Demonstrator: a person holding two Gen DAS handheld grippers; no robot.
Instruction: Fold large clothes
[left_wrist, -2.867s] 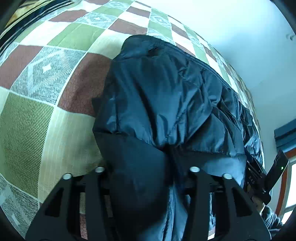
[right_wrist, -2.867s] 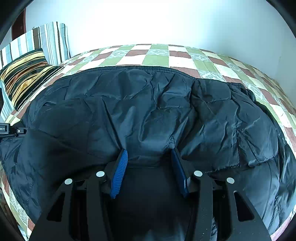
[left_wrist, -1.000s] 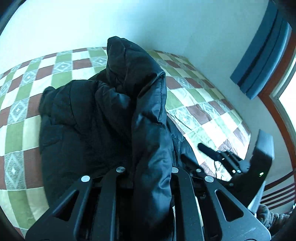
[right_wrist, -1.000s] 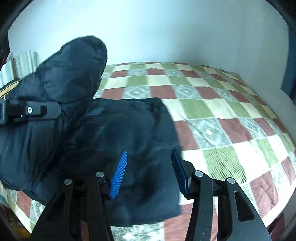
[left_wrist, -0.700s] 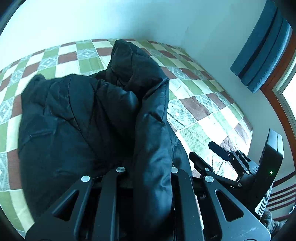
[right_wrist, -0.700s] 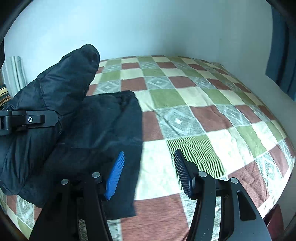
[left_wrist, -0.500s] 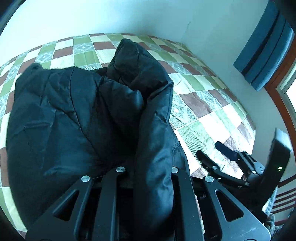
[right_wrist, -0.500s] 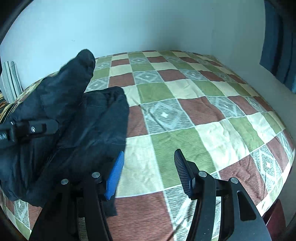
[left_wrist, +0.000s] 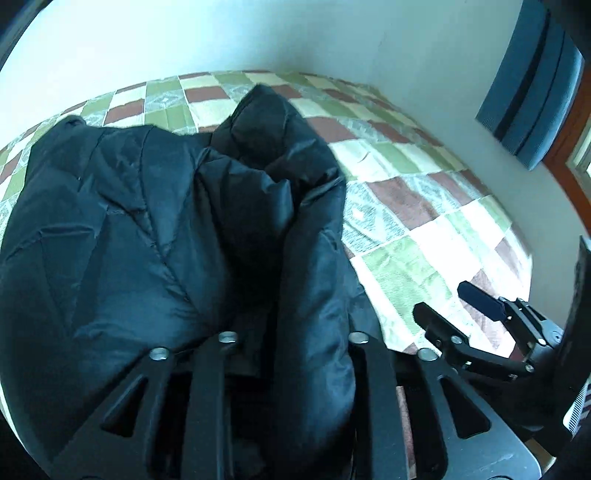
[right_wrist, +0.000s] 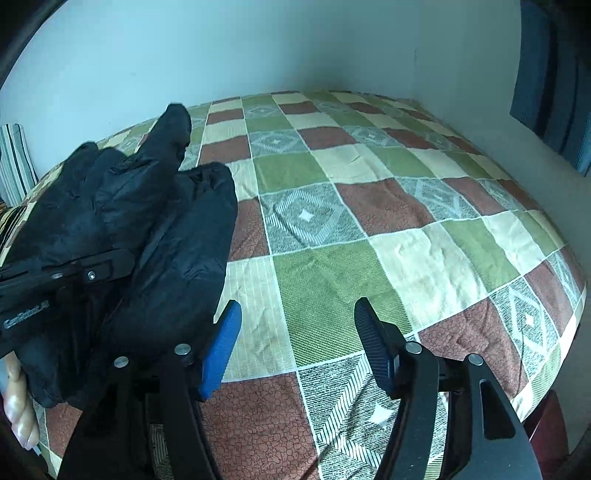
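Foreground: left tool (left_wrist: 291, 332) — jaws just easing apart, a thick fold of the dark puffer jacket (left_wrist: 147, 229) between them; grip uncertain. Right tool (right_wrist: 295, 328) — parted, empty, just widening. Beyond: jacket bunched on the checkered bed (right_wrist: 388, 240), wall behind.

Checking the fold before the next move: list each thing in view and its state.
jacket: bunched on the bed, one fold between the left jaws.
left gripper: jaws just opening, jacket fold between them.
right gripper: open, empty, jaws just widening.
bedspread: spread flat, mostly bare.
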